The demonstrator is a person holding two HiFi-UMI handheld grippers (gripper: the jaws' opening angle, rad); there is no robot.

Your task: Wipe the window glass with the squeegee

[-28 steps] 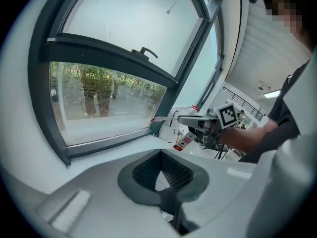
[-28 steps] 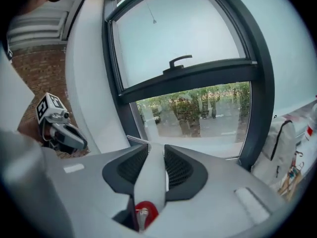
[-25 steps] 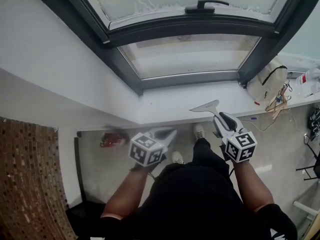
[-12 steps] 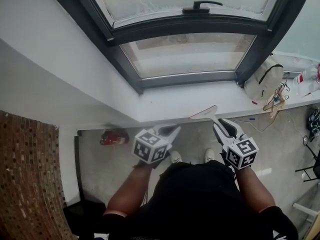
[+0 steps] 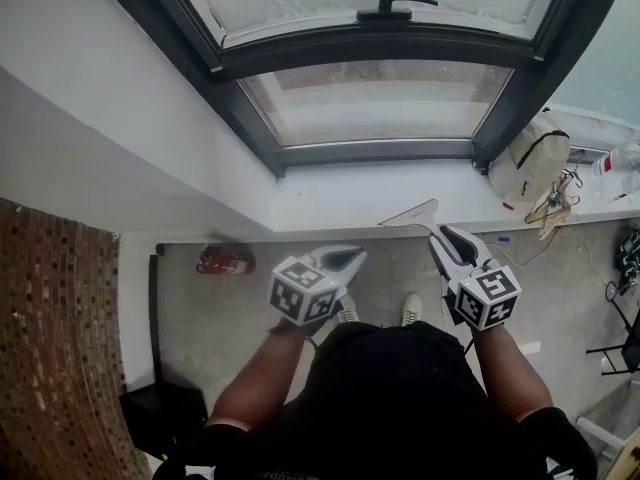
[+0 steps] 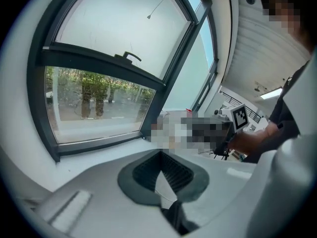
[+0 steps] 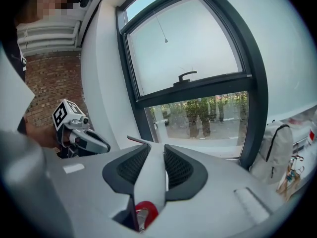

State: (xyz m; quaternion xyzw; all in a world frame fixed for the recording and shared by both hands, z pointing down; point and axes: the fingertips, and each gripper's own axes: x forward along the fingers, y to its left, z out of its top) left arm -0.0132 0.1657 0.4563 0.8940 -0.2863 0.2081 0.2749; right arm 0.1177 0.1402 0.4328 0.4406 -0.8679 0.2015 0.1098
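Observation:
My right gripper (image 5: 447, 238) is shut on the white handle of the squeegee (image 5: 412, 214). Its blade points up-left over the front edge of the white sill (image 5: 340, 200), well short of the glass. In the right gripper view the squeegee handle (image 7: 151, 175) sits between the ribbed pads, and the blade edge (image 7: 137, 141) shows beyond them. The lower window pane (image 5: 380, 98) lies past the sill in a dark frame, under an upper sash with a handle (image 5: 395, 8). My left gripper (image 5: 348, 259) hangs below the sill edge, shut and holding nothing.
A beige bag (image 5: 530, 163), a hanger (image 5: 555, 206) and a bottle (image 5: 618, 158) lie on the sill's right end. A red object (image 5: 225, 260) sits on the floor below. A brick-patterned surface (image 5: 50, 358) is at the left. The person's feet stand under the grippers.
The squeegee blade dipped toward the sill edge, then came back up a little. Both grippers stay below the sill, the left one slightly further right. The jaws have not changed.

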